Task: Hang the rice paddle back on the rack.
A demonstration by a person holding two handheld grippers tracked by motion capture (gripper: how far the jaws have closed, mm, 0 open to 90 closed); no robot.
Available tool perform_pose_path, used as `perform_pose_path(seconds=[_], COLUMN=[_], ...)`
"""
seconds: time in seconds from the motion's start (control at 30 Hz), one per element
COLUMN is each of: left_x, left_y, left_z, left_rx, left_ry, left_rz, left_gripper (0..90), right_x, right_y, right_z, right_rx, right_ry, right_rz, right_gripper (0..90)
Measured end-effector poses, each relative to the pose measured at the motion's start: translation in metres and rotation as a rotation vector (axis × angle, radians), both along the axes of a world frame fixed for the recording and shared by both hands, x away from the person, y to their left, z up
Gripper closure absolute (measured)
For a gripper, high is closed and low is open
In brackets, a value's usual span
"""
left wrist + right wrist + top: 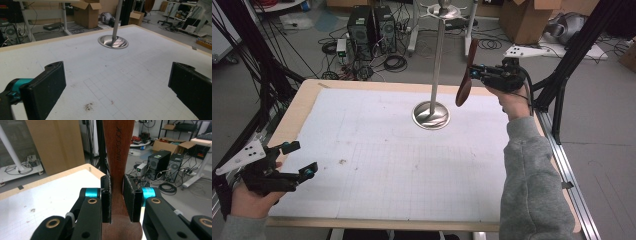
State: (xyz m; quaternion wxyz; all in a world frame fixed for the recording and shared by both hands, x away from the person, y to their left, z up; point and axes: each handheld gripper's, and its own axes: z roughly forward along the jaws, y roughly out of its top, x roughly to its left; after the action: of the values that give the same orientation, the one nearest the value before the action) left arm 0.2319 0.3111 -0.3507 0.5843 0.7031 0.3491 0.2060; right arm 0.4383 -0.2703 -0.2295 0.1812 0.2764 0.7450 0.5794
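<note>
Smooth dark wooden spoon (466, 75), long flat handle, clamped between right gripper (475, 73) pads, raised beside the polished steel stand (432, 114). Left gripper (299, 159) low, jaws spread, empty.

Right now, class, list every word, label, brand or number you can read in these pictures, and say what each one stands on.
"MAXCOOK" (my best reading): stamped lengthwise into the handle of the wooden spoon, which the right claw grips.
Green sticker on top of the computer tower on the floor: too small to read.
White gridded table mat: ruled lines, no writing I can read.
</note>
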Motion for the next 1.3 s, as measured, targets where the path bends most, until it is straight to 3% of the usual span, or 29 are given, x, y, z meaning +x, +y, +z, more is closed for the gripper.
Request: perform_pose_path(seconds=[0.83, 1.3], left_x=[-0.004, -0.005], left_y=[0.011, 0.011], left_z=[-0.001, 0.000], left_rx=[-0.014, -0.028], left_ry=[0.003, 0.001], left_rz=[0.027, 0.018], left_gripper=[1.8, 1.8], right_x=[0.025, 0.031], right_y=[0.002, 0.005], right_z=[0.032, 0.037], right_rx=[0.014, 0.009], right_ry=[-0.010, 0.002], right_rz=[0.003, 0.004], right_gripper=[77.3, 77.2])
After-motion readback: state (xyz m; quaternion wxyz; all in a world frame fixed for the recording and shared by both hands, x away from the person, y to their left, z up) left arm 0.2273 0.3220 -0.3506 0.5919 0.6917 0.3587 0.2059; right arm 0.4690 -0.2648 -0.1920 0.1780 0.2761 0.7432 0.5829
